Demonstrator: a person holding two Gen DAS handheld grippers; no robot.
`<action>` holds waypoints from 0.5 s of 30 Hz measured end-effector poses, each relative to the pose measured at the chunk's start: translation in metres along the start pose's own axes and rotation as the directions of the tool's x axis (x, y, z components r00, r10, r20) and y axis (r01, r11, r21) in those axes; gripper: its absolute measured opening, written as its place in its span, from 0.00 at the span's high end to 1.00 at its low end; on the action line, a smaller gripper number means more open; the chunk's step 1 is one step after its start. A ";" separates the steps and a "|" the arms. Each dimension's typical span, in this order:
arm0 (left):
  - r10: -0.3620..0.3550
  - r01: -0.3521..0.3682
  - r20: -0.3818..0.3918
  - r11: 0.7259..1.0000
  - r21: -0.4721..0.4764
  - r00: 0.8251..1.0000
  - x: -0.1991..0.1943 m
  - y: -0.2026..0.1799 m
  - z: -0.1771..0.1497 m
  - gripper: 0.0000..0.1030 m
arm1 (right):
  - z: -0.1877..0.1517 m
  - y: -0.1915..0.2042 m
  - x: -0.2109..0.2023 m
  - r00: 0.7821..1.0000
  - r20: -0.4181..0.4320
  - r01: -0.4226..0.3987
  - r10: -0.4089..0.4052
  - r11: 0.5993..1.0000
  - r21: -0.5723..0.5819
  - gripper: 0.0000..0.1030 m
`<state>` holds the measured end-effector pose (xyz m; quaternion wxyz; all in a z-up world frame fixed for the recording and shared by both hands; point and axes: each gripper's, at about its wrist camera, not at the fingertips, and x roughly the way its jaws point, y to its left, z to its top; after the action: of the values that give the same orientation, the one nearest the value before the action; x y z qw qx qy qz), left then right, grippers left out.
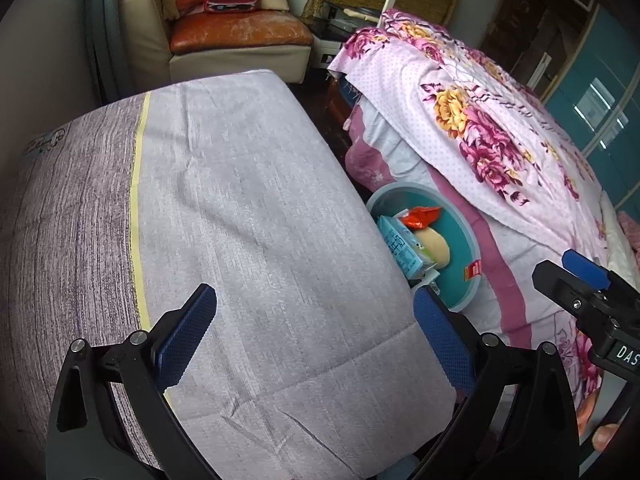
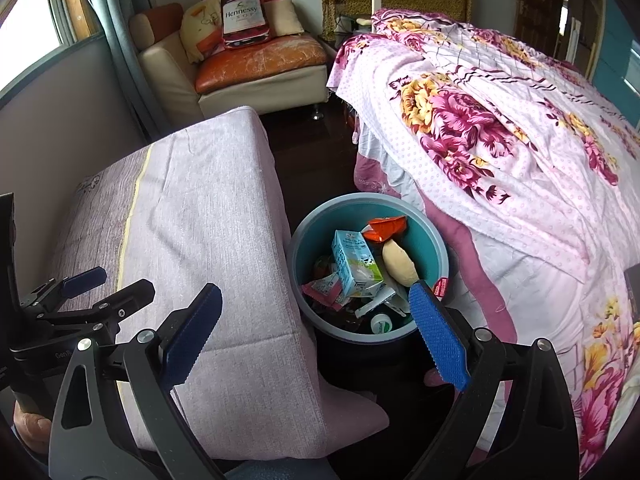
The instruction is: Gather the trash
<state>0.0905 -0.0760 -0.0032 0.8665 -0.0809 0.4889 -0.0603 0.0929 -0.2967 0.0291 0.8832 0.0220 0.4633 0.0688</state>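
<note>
- While both tools hover over the cloth-covered tabletop (image 1: 248, 208), the left gripper (image 1: 316, 336) has its blue pads spread wide with nothing between them.
- Seen from its own camera, the right gripper (image 2: 316, 336) is likewise spread apart and empty, one pad over the cloth and the other over the near rim of the bin.
- Between the tabletop and the bed (image 2: 520, 160) a round teal trash bin (image 2: 434, 240) stands on the dark floor, just beside the hanging edge of the cloth.
- Inside the bin lie a light blue milk carton (image 2: 354, 264), an orange snack wrapper (image 2: 386, 226), a pale yellowish lump (image 2: 400, 266), a pink wrapper (image 2: 324, 290) and a small white-and-green cap (image 2: 382, 324).
- From the left wrist view only part of the bin (image 1: 464, 240) shows past the tabletop edge, with the carton (image 1: 400, 246) and orange wrapper (image 1: 422, 216) visible in it.
- A floral pink quilt (image 1: 500, 128) covers the bed.
- Against the far wall sits a cream armchair (image 2: 256, 76) with an orange seat, holding a bottle-shaped cushion (image 2: 242, 16).
</note>
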 end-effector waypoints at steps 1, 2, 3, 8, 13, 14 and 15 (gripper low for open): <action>0.002 -0.002 0.001 1.000 -0.002 1.000 0.000 0.001 0.000 0.04 | 0.000 0.000 0.001 1.000 -0.002 -0.001 0.001 1.000 -0.001 0.12; 0.003 -0.003 0.002 1.000 -0.004 1.000 0.000 0.002 0.000 0.04 | 0.000 0.001 0.001 1.000 -0.004 -0.002 0.002 1.000 -0.001 0.12; 0.004 -0.003 0.003 1.000 -0.003 1.000 0.001 0.002 0.000 0.04 | -0.001 0.001 0.003 1.000 -0.006 -0.002 0.002 1.000 -0.001 0.12; 0.018 -0.018 0.015 1.000 -0.001 1.000 0.001 0.003 -0.001 0.04 | -0.002 0.001 0.007 1.000 -0.017 -0.003 0.003 1.000 0.003 0.12; 0.037 -0.037 0.036 0.999 0.006 0.999 0.000 0.003 -0.002 0.04 | -0.003 0.001 0.012 1.000 -0.025 -0.004 0.004 1.000 0.004 0.12; 0.043 -0.043 0.041 0.999 0.007 0.998 0.000 0.003 -0.003 0.04 | -0.003 0.001 0.012 1.000 -0.026 -0.004 0.004 1.000 0.004 0.12; 0.045 -0.045 0.042 0.999 0.007 0.998 0.000 0.003 -0.003 0.04 | -0.003 0.001 0.013 1.000 -0.027 -0.004 0.004 1.000 0.005 0.12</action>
<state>0.0884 -0.0729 -0.0054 0.8779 -0.0675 0.4722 -0.0411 0.0974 -0.2943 0.0166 0.8768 0.0240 0.4752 0.0697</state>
